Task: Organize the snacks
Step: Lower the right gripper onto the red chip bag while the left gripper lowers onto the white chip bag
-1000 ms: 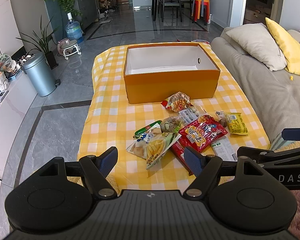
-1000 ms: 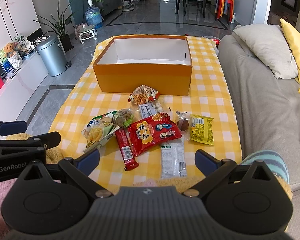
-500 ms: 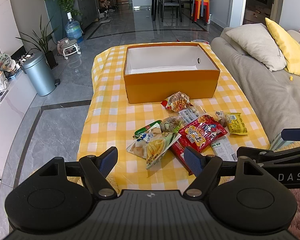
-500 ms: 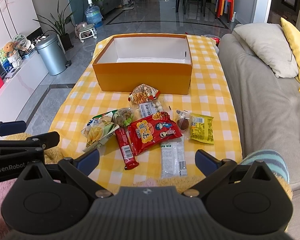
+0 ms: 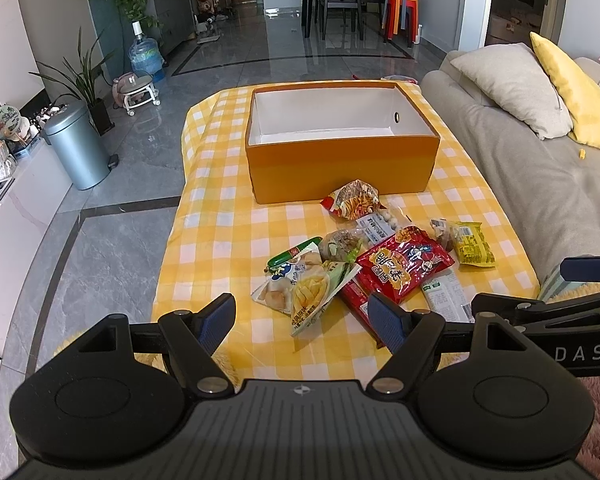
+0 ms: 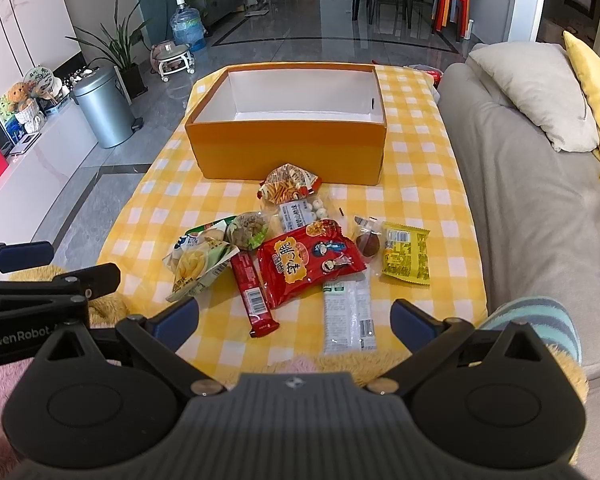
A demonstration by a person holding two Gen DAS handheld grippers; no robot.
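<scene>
Snacks (image 6: 300, 256) loose at counter's near edge, orange box (image 6: 288, 152) empty behind; both grippers (image 5: 302, 314) (image 6: 294, 314) spread, holding nothing.

Bright, even daylight, glossy glare on the floor (image 5: 236, 64), sharp focus, strong fisheye bending with dark corners.

Both tools are matte black plastic. The left gripper (image 5: 302, 316) has blue-padded fingers (image 5: 217, 317), silver screws and round discs at the lower corners. The right gripper (image 6: 294, 318) matches; the lettering "GenRobot" shows on the black frame at the left edge.
</scene>
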